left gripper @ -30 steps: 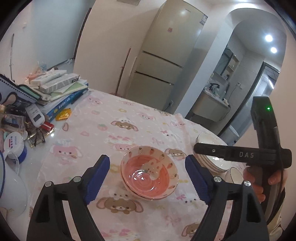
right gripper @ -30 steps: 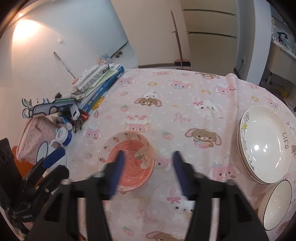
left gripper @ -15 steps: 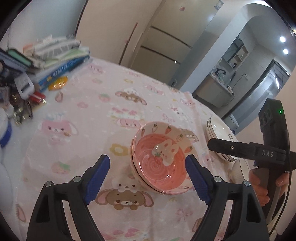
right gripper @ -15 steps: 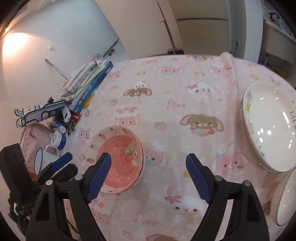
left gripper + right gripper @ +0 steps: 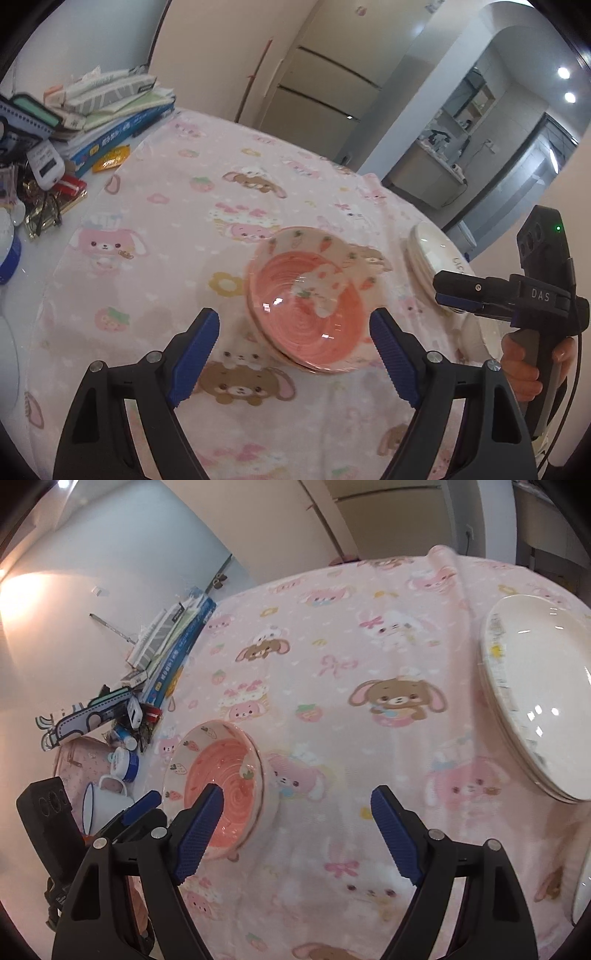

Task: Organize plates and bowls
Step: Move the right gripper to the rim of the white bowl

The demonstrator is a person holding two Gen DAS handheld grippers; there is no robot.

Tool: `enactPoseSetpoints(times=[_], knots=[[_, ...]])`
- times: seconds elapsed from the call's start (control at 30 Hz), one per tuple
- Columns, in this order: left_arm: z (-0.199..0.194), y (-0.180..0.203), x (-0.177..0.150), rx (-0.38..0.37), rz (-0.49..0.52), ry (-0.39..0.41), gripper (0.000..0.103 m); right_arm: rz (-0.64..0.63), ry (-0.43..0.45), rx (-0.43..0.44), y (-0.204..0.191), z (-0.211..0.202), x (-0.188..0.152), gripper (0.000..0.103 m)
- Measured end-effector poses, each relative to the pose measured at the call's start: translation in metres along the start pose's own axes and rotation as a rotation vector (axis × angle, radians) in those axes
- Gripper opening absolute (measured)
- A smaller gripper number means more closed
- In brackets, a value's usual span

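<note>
A pink bowl (image 5: 310,306) with carrot and rabbit prints sits on the pink cartoon tablecloth (image 5: 177,221); a second rim shows just under it. My left gripper (image 5: 295,332) hovers open just in front of it, one finger to each side, not touching. In the right wrist view the same bowl (image 5: 221,771) lies partly behind the left finger of my open right gripper (image 5: 299,808), which holds nothing. A stack of white plates (image 5: 535,709) rests at the right, with a white bowl (image 5: 583,886) at the frame's edge.
Books, boxes and small clutter (image 5: 92,122) crowd the table's left side, with a white mug (image 5: 99,805) and a blue-lidded jar (image 5: 125,762). A fridge (image 5: 317,81) and a doorway stand beyond the table. A hand (image 5: 524,365) holds the right gripper (image 5: 458,295).
The left gripper has sunk and tipped toward the pink bowl, which looms larger between its fingers. The right gripper's jaws have spread wider and it has dropped closer to the cloth.
</note>
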State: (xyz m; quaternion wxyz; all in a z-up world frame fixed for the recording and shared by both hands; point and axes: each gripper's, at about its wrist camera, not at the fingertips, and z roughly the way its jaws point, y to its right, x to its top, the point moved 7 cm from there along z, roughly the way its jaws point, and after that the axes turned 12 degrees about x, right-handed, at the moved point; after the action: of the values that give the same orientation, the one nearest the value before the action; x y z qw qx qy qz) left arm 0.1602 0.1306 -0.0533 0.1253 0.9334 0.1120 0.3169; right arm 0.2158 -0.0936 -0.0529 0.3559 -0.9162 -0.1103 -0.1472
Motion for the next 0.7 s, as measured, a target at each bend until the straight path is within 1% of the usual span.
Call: enactPoseSetpoints(times=[0.07,0.1,0.17,0.2,0.23,0.3,0.33,0.43,0.47,0.57,0.7], knots=[[-0.016,0.019,-0.002,-0.024,0.039,0.027,0.085,-0.013,0.023,0.019,0.000,-0.029,-0.009,0.082],[-0.023,0.031,-0.003,-0.037,0.059,0.041,0.085,-0.021,0.048,0.009,0.000,-0.044,-0.014,0.082],[-0.034,0.060,-0.006,-0.074,0.103,0.063,0.085,-0.063,0.132,-0.055,0.001,-0.080,-0.021,0.082],[-0.038,0.082,-0.009,-0.106,0.141,0.067,0.085,-0.098,0.169,-0.084,-0.001,-0.098,-0.025,0.082],[-0.039,0.096,-0.011,-0.125,0.167,0.068,0.085,-0.129,0.195,-0.103,-0.001,-0.117,-0.030,0.082],[-0.043,0.131,-0.015,-0.164,0.226,0.071,0.085,-0.150,0.225,-0.118,0.001,-0.147,-0.038,0.082],[-0.045,0.149,-0.017,-0.172,0.249,0.082,0.085,-0.154,0.242,-0.126,0.004,-0.163,-0.043,0.082],[-0.052,0.189,-0.020,-0.163,0.305,0.132,0.085,-0.156,0.284,-0.171,0.019,-0.201,-0.049,0.082],[-0.054,0.199,-0.021,-0.173,0.314,0.137,0.085,-0.150,0.299,-0.188,0.027,-0.212,-0.052,0.082],[-0.053,0.236,-0.026,-0.228,0.339,0.102,0.085,-0.110,0.336,-0.214,0.053,-0.240,-0.059,0.082],[-0.039,0.276,-0.034,-0.233,0.390,0.072,0.085,-0.052,0.361,-0.254,0.090,-0.260,-0.068,0.082]])
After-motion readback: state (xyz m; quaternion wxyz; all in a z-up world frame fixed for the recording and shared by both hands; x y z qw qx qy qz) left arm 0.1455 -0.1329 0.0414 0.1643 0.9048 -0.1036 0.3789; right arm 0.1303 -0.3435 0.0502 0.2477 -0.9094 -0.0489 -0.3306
